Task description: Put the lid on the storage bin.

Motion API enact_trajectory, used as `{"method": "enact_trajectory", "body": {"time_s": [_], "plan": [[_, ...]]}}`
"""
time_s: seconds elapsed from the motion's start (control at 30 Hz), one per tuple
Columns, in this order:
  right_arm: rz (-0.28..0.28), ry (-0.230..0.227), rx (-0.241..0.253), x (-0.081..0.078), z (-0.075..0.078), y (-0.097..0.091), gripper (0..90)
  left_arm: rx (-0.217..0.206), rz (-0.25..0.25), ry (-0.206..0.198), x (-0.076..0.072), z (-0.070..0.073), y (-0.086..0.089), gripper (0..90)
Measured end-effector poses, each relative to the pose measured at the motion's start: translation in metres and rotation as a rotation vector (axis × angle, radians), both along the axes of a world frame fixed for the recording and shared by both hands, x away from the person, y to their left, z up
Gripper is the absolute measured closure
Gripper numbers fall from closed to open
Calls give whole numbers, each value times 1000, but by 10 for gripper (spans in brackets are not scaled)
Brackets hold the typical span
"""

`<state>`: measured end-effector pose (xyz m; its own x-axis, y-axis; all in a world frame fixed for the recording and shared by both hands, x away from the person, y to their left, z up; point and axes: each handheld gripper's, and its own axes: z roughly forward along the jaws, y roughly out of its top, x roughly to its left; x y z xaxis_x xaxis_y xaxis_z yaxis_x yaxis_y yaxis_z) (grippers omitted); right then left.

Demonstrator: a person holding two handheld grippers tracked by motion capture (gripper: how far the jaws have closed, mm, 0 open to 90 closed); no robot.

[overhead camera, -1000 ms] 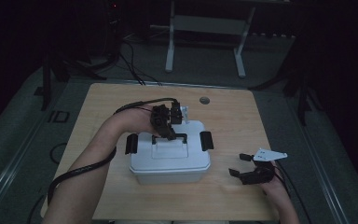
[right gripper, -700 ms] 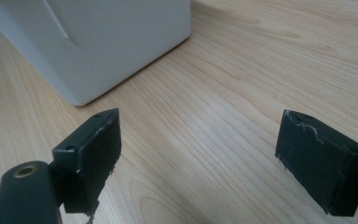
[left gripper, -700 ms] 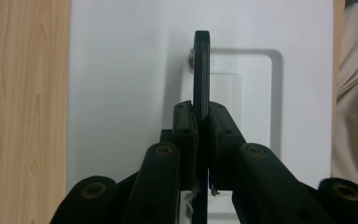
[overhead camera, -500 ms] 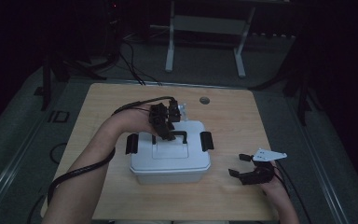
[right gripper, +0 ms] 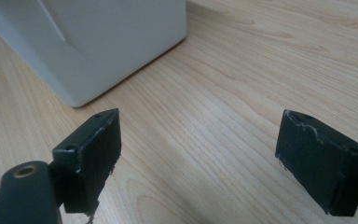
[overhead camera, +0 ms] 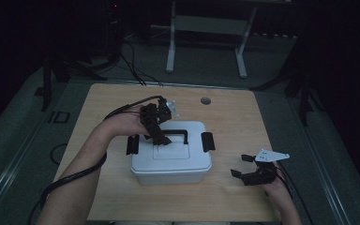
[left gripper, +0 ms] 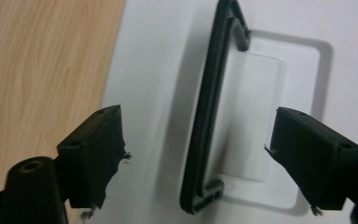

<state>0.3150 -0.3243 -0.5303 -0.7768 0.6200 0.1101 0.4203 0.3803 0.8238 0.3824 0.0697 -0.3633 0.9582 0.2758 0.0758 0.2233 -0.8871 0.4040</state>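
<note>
Hovering over the white box (overhead camera: 171, 159), the left claw (left gripper: 198, 154) has just been opening, its jaws wide astride the black handle (left gripper: 209, 107), not gripping; the right claw (right gripper: 200, 158) gapes empty above the desk (right gripper: 242, 84).

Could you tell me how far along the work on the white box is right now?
Both black latches sit at the lid's ends. The left gripper has just been opening and its fingers now straddle the black handle without touching it. The right gripper waits open on the table. The lid remains on.

White box lid (left gripper: 168, 70) from above, black handle (left gripper: 209, 116) lying flat beside a recessed panel (left gripper: 251, 126), left gripper (left gripper: 196, 158) jaws just opened wide, handle between them untouched, wooden table (left gripper: 42, 70) at left
</note>
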Motion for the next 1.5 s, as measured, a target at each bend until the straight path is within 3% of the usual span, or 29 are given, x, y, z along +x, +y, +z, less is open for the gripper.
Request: {"method": "enact_trajectory", "body": {"time_s": [0.1, 0.17, 0.3, 0.43, 0.57, 0.67, 0.93, 1.03, 1.5], "plan": [[-1, -3, -2, -1, 1, 0, 140, -21, 1, -87, -3, 0, 6, 149], [-2, -4, -3, -1, 2, 0, 140, -49, 19, -97, -3, 0, 12, 143], [-4, -5, -2, -1, 2, 0, 140, -60, 41, -133, -4, 0, 23, 143], [-4, -2, -7, 0, 3, 0, 140, -107, 69, -145, -6, 1, 36, 143], [-2, -2, -13, 0, 2, 1, 140, -125, 93, -147, -9, -1, 50, 143], [-6, 2, -13, 0, 2, 0, 140, -137, 95, -184, -13, -4, 60, 138], [-21, 2, -15, -1, 1, -3, 140, -219, 130, -211, -21, -2, 83, 138], [-22, 2, -17, -2, 1, -2, 140, -263, 151, -187, -22, -2, 92, 138], [-30, 4, -23, -2, -1, -3, 140, -303, 239, -172, -33, -22, 134, 138]]}}
